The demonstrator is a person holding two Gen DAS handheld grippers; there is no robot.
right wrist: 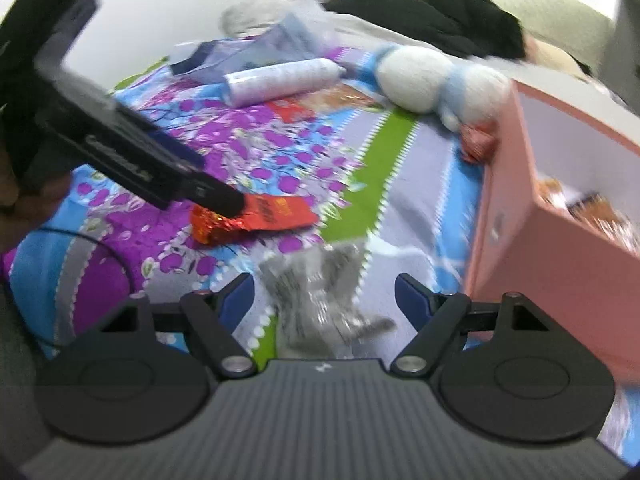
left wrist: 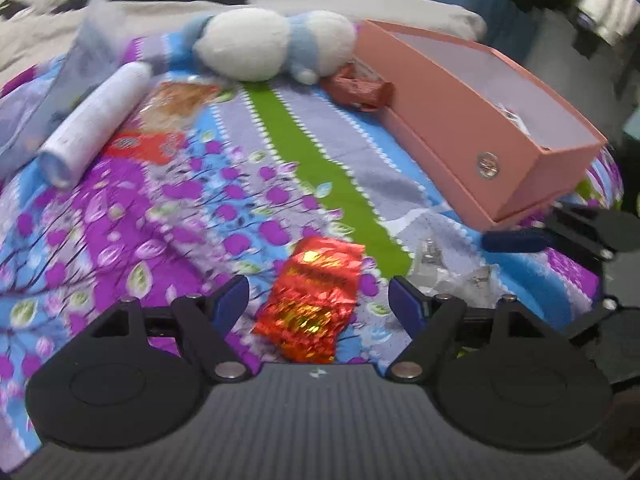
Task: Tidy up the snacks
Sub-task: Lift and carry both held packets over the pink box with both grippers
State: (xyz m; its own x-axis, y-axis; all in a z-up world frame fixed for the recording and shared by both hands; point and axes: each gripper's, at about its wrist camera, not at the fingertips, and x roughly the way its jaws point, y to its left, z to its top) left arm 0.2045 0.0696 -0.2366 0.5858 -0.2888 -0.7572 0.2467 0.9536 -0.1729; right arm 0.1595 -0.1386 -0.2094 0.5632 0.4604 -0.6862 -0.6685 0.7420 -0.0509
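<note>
Blur smears both of my views, so print on every wrapper is unreadable. My left gripper point(left wrist: 318, 298) stands wide, its blue pads clear of the red foil snack point(left wrist: 310, 300) lying flat on the flowered bedspread point(left wrist: 160, 208) between them; the packet's near end is cut off by my own housing. My right gripper point(right wrist: 324, 296) is equally spread over a clear crinkled wrapper point(right wrist: 316, 300), pads not pressing it; whether that wrapper holds anything I cannot tell.

From the right wrist, my left gripper's finger covers part of the red foil snack, and I cannot tell whether it touches the foil. The pink box point(left wrist: 472, 112) sits open to the right, its far wall running out of view; orange packets point(right wrist: 592, 208) show inside, partly hidden by the near wall. Another red packet point(left wrist: 360, 90) lies against the box's far end, half tucked under a white and blue plush toy point(left wrist: 272, 44). A white tube point(left wrist: 94, 120) lies to the left, over a flat orange packet point(left wrist: 160, 120) that is too smeared to identify.
</note>
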